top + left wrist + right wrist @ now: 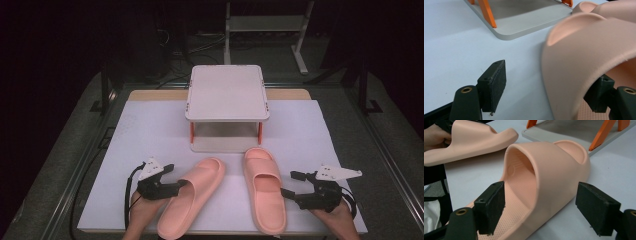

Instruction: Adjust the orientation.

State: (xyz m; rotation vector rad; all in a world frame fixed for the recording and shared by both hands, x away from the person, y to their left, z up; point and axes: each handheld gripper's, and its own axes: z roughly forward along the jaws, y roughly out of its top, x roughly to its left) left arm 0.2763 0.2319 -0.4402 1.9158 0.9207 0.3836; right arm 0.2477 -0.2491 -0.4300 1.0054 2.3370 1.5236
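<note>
Both hand-held grippers (left (184, 184), right (289, 186)) agape, each straddling pink slipper (263, 187) edge, unclamped

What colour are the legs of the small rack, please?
Orange legs on the rack, best in the right gripper view.

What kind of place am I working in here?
Probably a lab or recording studio rather than a home: a white-covered table in a dark room, loose cables on the floor behind, a bare metal frame stand, and two pink foam slippers staged before a small white two-tier rack.

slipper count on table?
2. Left slipper lies angled, left gripper at its strap; right slipper lies straight before the rack, beside right gripper.
</note>
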